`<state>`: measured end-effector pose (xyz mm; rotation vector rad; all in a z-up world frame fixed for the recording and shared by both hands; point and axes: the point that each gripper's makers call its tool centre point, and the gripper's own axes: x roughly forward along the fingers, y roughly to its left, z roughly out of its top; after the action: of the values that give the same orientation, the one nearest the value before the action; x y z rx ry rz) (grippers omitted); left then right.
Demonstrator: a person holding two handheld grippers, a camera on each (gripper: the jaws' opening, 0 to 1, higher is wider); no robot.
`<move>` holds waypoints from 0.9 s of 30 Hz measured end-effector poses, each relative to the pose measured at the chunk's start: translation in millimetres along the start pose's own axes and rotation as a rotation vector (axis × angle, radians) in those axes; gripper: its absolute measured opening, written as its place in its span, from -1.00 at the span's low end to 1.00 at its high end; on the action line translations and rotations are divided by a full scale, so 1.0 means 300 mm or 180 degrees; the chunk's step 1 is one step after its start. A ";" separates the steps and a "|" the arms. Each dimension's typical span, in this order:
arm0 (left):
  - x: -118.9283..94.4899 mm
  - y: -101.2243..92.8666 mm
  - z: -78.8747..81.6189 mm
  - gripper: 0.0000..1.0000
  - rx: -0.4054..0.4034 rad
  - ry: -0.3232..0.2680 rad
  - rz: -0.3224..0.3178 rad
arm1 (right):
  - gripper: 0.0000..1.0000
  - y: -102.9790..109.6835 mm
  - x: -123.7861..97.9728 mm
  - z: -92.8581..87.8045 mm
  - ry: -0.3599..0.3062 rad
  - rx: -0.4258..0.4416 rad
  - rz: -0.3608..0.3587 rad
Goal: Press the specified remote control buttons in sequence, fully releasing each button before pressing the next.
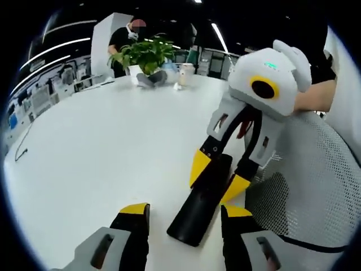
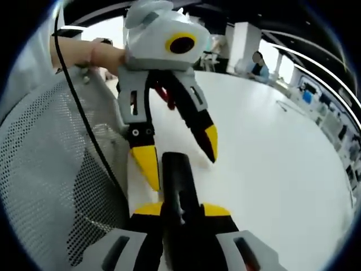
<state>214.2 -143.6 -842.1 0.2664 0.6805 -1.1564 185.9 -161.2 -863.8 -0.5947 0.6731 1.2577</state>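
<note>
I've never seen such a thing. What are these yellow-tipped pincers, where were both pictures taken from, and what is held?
No robot here: a person holds a yellow-tipped claw in each hand, and each claw carries a camera looking along its own jaws. In the left gripper view the left claw stands open at the bottom; the right claw reaches in from the right, clamped on a long black remote control above the round white table. A green potted plant stands at the far edge.
</note>
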 end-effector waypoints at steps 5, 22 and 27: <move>-0.043 0.048 0.064 0.25 -0.0217 -0.0366 0.0198 | -0.58 0.001 0.002 0.001 -0.0014 -0.0012 -0.0005; -0.169 0.154 0.238 0.89 -0.0241 -0.1285 0.0865 | -0.57 0.001 0.007 0.004 -0.0047 0.0060 0.0002; -0.194 0.162 0.277 1.00 -0.0193 -0.1465 0.0978 | -0.57 0.000 0.007 0.003 -0.0062 0.0065 0.0004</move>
<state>274.2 -124.1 -749.0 0.0445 0.2554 -0.8577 186.3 -159.0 -864.9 -0.5645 0.6694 1.2547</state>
